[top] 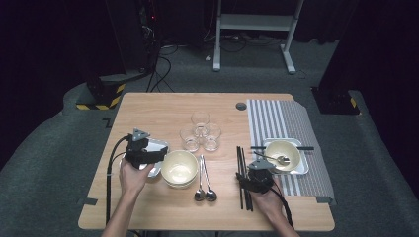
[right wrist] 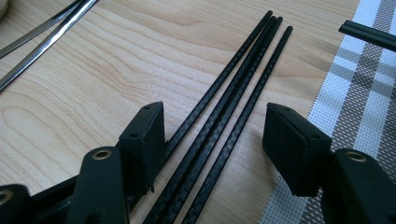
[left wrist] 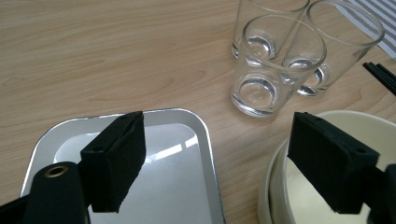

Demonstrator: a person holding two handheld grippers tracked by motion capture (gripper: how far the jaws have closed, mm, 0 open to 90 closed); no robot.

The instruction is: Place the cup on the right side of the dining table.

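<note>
Right gripper view — right gripper (right wrist: 212,135) jaws spread wide over chopsticks (right wrist: 224,121), not pinching.
Sticks look thin, stiff, slick — prob. best nipped mid-length; left gripper (left wrist: 217,154) also released.

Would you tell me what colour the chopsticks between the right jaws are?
Black, the chopsticks show best in the right gripper view.

On the rectangular wooden table (top: 163,106), a striped woven placemat (top: 306,123) covers the right part. On it sits a small metal tray (top: 302,168) holding a cream bowl (top: 284,152) with a steel spoon (top: 274,158) in it. Left of the mat lie loose black chopsticks (right wrist: 224,112); further left, two steel spoons (top: 203,180), then a stack of what seem two cream bowls (top: 179,168), then a second metal tray (left wrist: 187,154). Three clear glasses (top: 200,132) cluster behind.
</note>
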